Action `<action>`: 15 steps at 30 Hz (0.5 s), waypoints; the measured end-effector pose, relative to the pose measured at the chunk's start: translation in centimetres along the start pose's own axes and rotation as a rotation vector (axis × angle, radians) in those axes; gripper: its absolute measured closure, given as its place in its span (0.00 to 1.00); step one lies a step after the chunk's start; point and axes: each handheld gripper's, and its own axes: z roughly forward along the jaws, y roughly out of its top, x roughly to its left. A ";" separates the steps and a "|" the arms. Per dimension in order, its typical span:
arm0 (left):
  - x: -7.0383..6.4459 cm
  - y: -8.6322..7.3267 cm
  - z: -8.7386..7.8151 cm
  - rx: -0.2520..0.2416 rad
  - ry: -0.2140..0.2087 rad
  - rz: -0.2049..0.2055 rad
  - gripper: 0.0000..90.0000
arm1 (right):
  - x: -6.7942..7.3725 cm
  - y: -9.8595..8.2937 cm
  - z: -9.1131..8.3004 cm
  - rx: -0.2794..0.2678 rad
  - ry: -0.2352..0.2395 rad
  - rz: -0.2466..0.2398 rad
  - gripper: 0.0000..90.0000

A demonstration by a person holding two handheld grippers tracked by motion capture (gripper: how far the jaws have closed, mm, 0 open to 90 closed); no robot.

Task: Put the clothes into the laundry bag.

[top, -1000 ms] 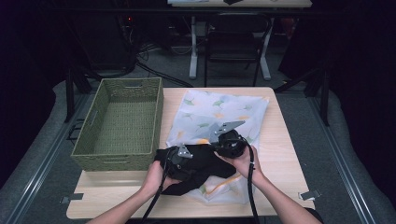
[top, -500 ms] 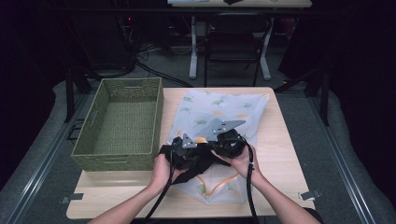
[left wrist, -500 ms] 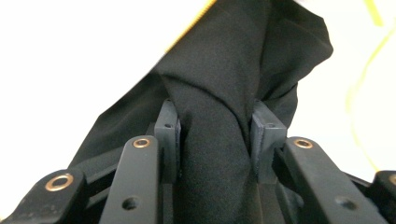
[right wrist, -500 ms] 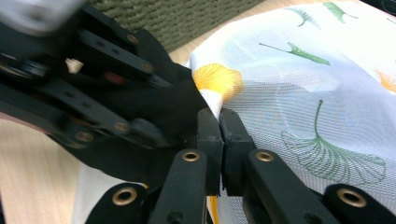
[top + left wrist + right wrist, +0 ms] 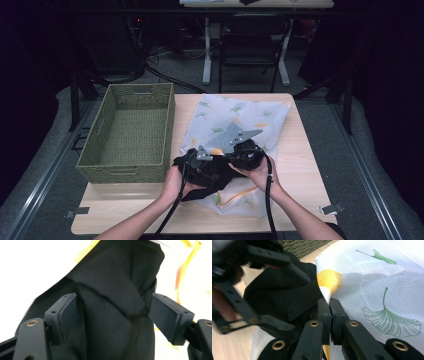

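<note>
Black two-fingered grippers (image 5: pixel 227 162) — brass-ringed pivots, grey three-cornered top plates, trailing black cables — bare forearms.

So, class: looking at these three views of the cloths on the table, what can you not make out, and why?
- High view: both grippers' jaws, hidden by the hands and the black cloth.
- Left gripper view: the black cloth's lower part, cut off by the bottom edge.
- Right gripper view: what the right gripper pinches besides the white leaf-print cloth, hidden by the jaws.
</note>
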 end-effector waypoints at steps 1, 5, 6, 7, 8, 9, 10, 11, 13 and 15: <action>0.0 -0.1 -0.3 -0.010 -0.005 -0.007 0.24 | -0.1 0.0 0.0 0.001 -0.002 0.003 0.99; 0.1 -0.5 -1.0 0.008 -0.013 0.002 0.21 | -0.2 0.0 0.0 -0.001 -0.006 0.004 0.99; 0.0 -0.7 -1.1 0.009 -0.015 -0.003 0.20 | -0.2 0.0 0.0 -0.001 -0.008 0.004 0.99; 0.0 -0.9 -1.2 0.023 -0.010 0.001 0.20 | -0.2 0.0 0.0 -0.002 -0.009 0.003 0.99; 0.0 -1.1 -1.3 0.033 -0.019 0.005 0.20 | -0.3 0.0 0.0 -0.001 -0.008 0.002 0.99; 0.0 -1.4 -1.2 0.043 -0.014 0.006 0.20 | -0.3 0.0 0.0 0.000 -0.009 0.002 0.99; 0.0 -1.5 -1.1 0.055 -0.014 0.007 0.20 | -0.3 0.0 0.0 -0.001 -0.008 0.003 0.99; 0.1 -1.7 -0.8 0.058 -0.020 0.003 0.22 | -0.3 0.0 0.0 -0.002 -0.009 0.003 0.99; 0.1 -1.9 -0.2 0.081 -0.022 0.006 0.27 | -0.3 0.0 0.0 -0.001 -0.009 0.005 0.99; 0.0 -2.2 0.5 0.080 -0.028 0.006 0.36 | -0.2 0.0 0.1 0.001 -0.006 0.004 0.99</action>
